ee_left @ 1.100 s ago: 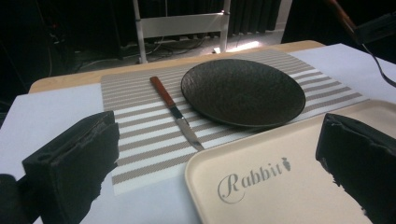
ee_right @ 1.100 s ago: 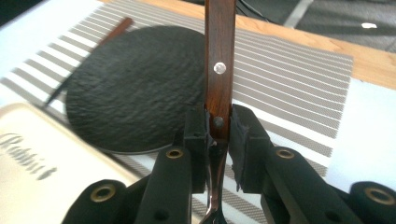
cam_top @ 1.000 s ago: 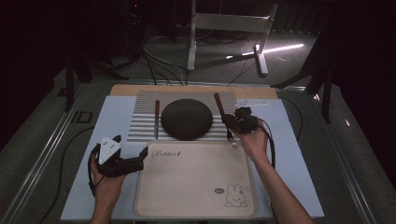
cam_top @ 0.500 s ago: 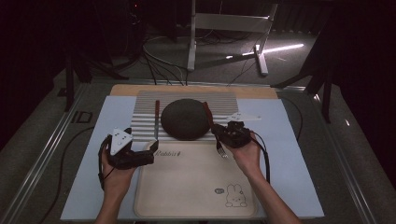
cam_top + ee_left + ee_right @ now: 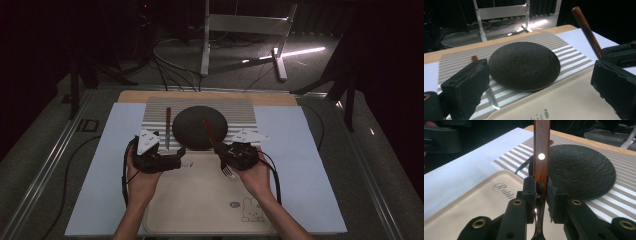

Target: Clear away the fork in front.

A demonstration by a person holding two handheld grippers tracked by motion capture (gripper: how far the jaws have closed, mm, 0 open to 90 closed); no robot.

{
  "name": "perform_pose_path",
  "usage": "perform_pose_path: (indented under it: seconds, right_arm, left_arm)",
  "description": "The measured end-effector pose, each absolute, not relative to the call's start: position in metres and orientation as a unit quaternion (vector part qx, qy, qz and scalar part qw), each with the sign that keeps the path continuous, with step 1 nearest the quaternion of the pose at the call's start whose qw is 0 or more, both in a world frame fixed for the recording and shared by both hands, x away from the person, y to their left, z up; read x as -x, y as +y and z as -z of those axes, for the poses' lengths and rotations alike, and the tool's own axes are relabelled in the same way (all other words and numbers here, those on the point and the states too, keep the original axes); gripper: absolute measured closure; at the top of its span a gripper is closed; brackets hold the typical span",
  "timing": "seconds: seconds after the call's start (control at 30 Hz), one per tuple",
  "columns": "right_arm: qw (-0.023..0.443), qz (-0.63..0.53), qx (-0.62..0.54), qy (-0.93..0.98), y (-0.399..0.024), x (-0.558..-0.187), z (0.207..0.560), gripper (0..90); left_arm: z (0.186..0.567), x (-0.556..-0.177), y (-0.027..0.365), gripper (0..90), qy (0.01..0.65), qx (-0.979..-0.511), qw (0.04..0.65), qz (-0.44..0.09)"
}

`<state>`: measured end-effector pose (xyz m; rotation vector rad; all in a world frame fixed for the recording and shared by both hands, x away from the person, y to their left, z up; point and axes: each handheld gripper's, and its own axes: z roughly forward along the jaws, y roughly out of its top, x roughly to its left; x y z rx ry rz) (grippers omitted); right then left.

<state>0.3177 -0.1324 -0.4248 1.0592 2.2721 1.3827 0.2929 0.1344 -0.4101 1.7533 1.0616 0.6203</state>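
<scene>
The right gripper (image 5: pixel 235 155), at centre right of the high view, is clamped tight on a wooden-handled fork (image 5: pixel 541 157); the handle rises between the jaws toward the top of the right gripper view, and the tines (image 5: pixel 227 172) hang below the gripper over the beige tray (image 5: pixel 200 210) in the high view. The left gripper (image 5: pixel 172 159), at centre left, stands wide open with nothing between its jaws; it hovers at the tray's upper left corner, near the knife (image 5: pixel 168 127) lying on the striped mat (image 5: pixel 245 107) beside the dark plate (image 5: pixel 200 127).

Risks from this position:

- The fork is pinched on a narrow, smooth handle (the contact area is small); a quick swing could let it pivot in the jaws or slip out, and it would probably strike the plate or the tray.
- The handle end projects over the plate; a low sweep toward the upper frame could knock the plate across the mat.
- The two grippers are near each other at mid-frame; converging paths could cause a collision and jar the fork loose.
- The left gripper's open jaws pass close to the knife blade (image 5: pixel 492 98); a low pass could nudge the knife under the plate rim.
</scene>
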Motion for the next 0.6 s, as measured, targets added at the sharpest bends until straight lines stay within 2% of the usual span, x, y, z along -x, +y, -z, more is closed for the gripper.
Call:
perform_pose_path:
  seconds: [0.23,0.33,0.5,0.6]
  right_arm:
    - [0.131,-0.486,-0.356,0.787,-0.123,-0.31,0.427,78.2]
    - [0.132,-0.488,-0.352,0.788,-0.119,-0.308,0.428,78.2]
    - [0.136,-0.497,-0.344,0.785,-0.114,-0.303,0.427,78.2]
    - [0.139,-0.5,-0.341,0.783,-0.113,-0.301,0.427,78.2]
  left_arm:
    - [0.409,-0.298,0.115,7.4,0.435,-0.721,0.479,-0.247]
    - [0.409,-0.299,0.108,17.4,0.437,-0.715,0.489,-0.243]
    - [0.408,-0.3,0.099,29.2,0.434,-0.711,0.507,-0.221]
    - [0.407,-0.301,0.094,40.1,0.429,-0.71,0.518,-0.209]
